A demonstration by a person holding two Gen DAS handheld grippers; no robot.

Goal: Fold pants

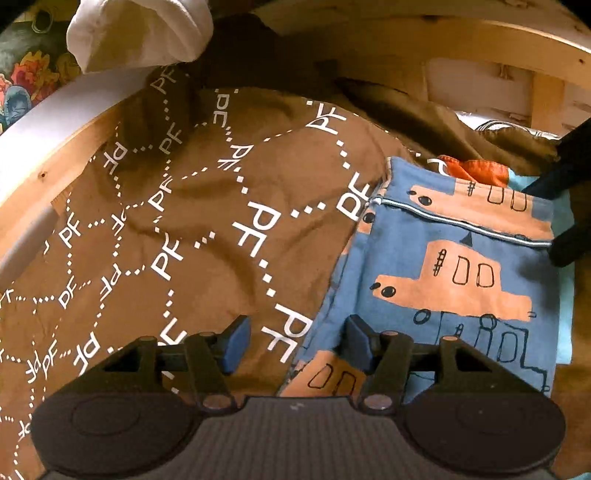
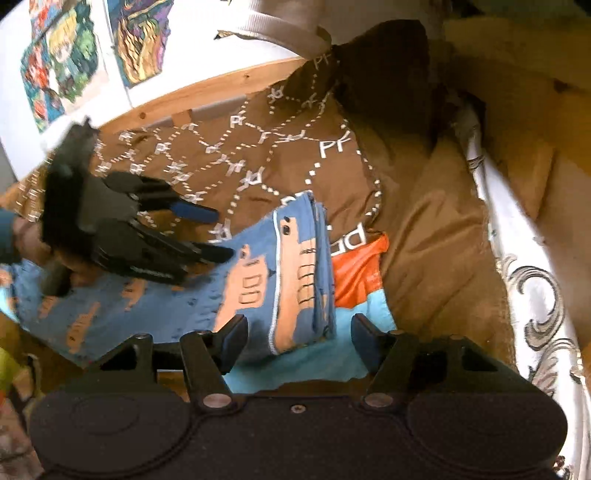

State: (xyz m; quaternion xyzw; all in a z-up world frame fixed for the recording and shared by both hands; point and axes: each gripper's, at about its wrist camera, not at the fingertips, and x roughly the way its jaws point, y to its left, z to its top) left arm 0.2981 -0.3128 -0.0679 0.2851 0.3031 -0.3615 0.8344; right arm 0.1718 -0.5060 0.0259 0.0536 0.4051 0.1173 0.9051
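The blue pants with orange car prints (image 1: 443,266) lie folded on a brown bedcover with white "PF" lettering (image 1: 192,206). In the right wrist view the pants (image 2: 236,291) lie across the middle, on top of folded orange and light-blue clothes (image 2: 358,273). My left gripper (image 1: 295,341) is open and empty, low over the pants' near left edge; it also shows in the right wrist view (image 2: 218,232). My right gripper (image 2: 299,341) is open and empty, just above the pants' folded end. Its dark fingers (image 1: 569,243) show at the right edge of the left wrist view.
A wooden bed frame (image 1: 74,147) runs behind the cover. A white garment (image 1: 140,33) lies at the back. A white patterned cloth (image 2: 532,280) runs along the right. Colourful posters (image 2: 62,70) hang on the wall.
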